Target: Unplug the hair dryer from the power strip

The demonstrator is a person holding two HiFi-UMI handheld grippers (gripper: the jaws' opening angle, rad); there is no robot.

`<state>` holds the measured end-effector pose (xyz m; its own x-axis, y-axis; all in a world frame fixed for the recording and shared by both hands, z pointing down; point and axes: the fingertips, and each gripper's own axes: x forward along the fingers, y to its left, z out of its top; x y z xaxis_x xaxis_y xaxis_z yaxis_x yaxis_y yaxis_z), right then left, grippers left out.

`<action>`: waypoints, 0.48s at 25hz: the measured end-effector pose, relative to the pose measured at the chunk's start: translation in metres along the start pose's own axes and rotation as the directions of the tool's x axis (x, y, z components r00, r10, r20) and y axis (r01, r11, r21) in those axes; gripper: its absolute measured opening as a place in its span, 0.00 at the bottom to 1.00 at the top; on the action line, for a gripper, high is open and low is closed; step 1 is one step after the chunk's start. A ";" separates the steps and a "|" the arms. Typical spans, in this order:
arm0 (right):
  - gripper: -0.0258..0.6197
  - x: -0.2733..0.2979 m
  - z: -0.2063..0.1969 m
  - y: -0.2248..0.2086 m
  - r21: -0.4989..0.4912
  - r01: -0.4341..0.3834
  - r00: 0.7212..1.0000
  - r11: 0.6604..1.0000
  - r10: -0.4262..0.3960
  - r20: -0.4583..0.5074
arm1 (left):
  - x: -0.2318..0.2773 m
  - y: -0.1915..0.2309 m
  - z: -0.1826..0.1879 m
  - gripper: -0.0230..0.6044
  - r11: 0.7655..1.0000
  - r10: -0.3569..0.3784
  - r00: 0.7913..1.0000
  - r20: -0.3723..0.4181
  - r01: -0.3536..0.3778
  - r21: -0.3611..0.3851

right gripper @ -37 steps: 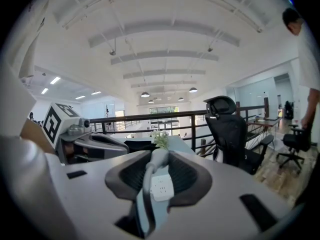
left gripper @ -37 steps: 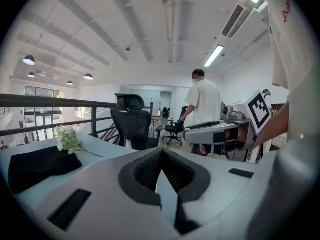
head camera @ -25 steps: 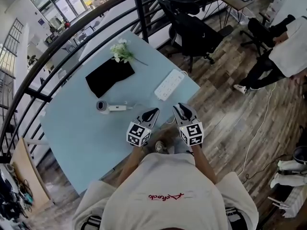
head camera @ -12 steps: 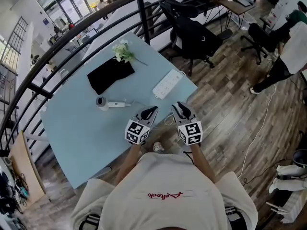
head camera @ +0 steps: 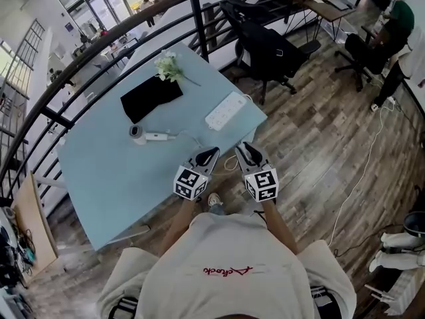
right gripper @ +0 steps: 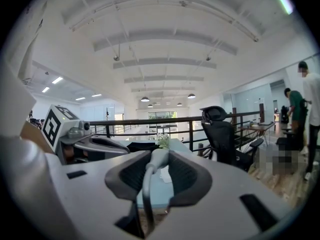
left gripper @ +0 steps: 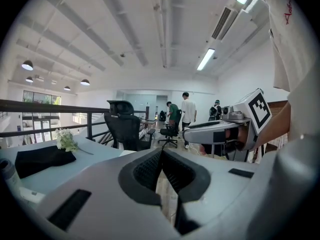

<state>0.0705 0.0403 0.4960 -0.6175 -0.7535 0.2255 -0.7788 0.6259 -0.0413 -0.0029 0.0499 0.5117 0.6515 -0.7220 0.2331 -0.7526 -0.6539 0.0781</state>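
Left tongs point toward one o'clock, jaws pressed together and empty. Right tongs, just beside them at three o'clock, point toward eleven o'clock, clamped on a plug.

Open mezzanine office, lit by ceiling strip lights.
Wood-plank floor, a black railing behind the pale blue surface, and black office chairs beyond.
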 end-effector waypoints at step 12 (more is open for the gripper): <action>0.23 -0.023 0.001 0.000 -0.014 -0.002 1.000 1.000 0.002 0.013 | -0.003 -0.024 0.002 0.05 1.000 0.010 1.000 0.003 -0.010 0.019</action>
<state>0.0845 0.0572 0.4897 -0.6202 -0.7550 0.2127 -0.7763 0.6297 -0.0285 0.0136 0.0678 0.5070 0.6445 -0.7290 0.2305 -0.7569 -0.6511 0.0571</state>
